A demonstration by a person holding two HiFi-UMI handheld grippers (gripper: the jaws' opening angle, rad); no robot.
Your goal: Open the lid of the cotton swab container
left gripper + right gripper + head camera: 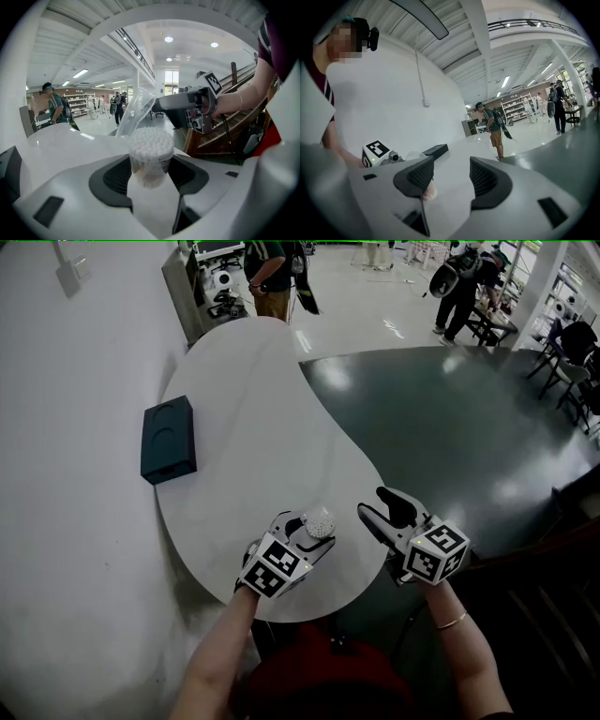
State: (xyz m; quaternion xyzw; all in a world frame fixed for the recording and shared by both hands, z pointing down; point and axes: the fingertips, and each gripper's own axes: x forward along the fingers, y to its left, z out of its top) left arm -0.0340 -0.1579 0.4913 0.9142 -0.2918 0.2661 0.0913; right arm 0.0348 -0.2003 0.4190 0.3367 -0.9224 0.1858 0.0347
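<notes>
A clear cotton swab container (320, 520), packed with white swabs, stands upright between the pads of my left gripper (309, 532), just above the white table's near edge. In the left gripper view the container (151, 157) is clamped from both sides. Its clear lid (134, 112) is flipped up and leans back to the left. My right gripper (377, 504) hovers just to the right of it, open and holding nothing. Its tips (159, 104) sit close beside the raised lid. In the right gripper view my right gripper (451, 171) is open, and the container (429, 191) peeks out behind its left jaw.
A dark blue box (169, 439) lies at the left edge of the curved white table (253, 399). Dark glossy floor (450, 418) lies to the right. A wooden stair rail (234, 136) is close by on the right. People stand far across the hall (272, 277).
</notes>
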